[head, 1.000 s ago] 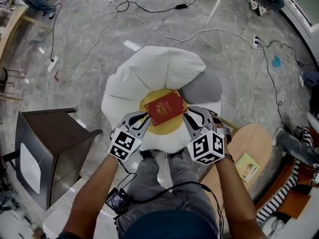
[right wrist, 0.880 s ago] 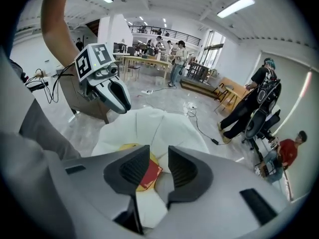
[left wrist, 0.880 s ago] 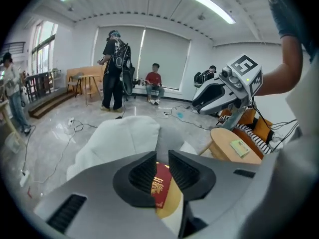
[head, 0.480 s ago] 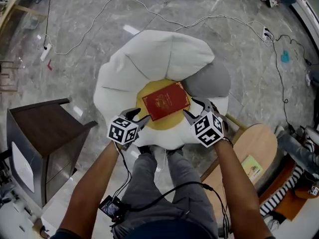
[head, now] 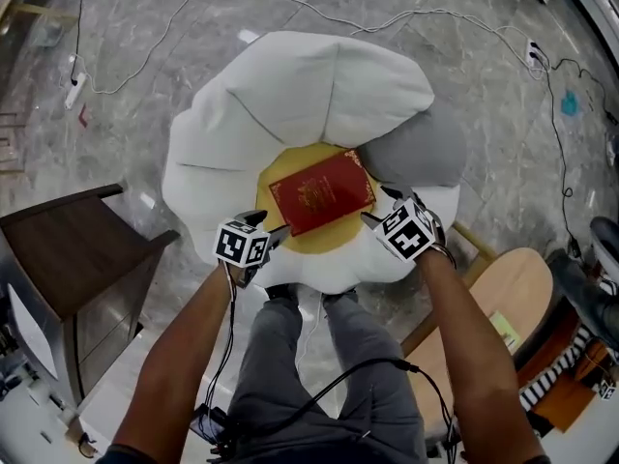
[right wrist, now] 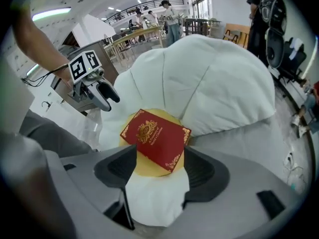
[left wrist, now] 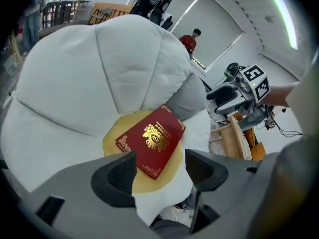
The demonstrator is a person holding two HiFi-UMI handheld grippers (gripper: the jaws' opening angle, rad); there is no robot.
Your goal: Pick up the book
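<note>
A red book (head: 322,191) with a gold crest lies flat on the yellow centre of a white flower-shaped cushion (head: 290,95). My left gripper (head: 271,228) hangs just off the book's near left corner and my right gripper (head: 380,209) just off its near right corner. Both point steeply down, their jaws are opening, and no pad touches the book. In the left gripper view the book (left wrist: 152,139) lies just beyond the gripper (left wrist: 160,171). In the right gripper view the book's (right wrist: 155,138) near corner shows between the jaws of the gripper (right wrist: 159,171).
A grey cushion (head: 416,148) adjoins the white one behind the right gripper. A dark wooden side table (head: 68,259) stands at the left and a round wooden table (head: 517,293) at the right. Cables (head: 435,17) trail over the marble floor. People stand in the background.
Both grippers have dropped toward the cushion and spread apart to either side of the book. Their jaws have opened wider. The book has not moved.
</note>
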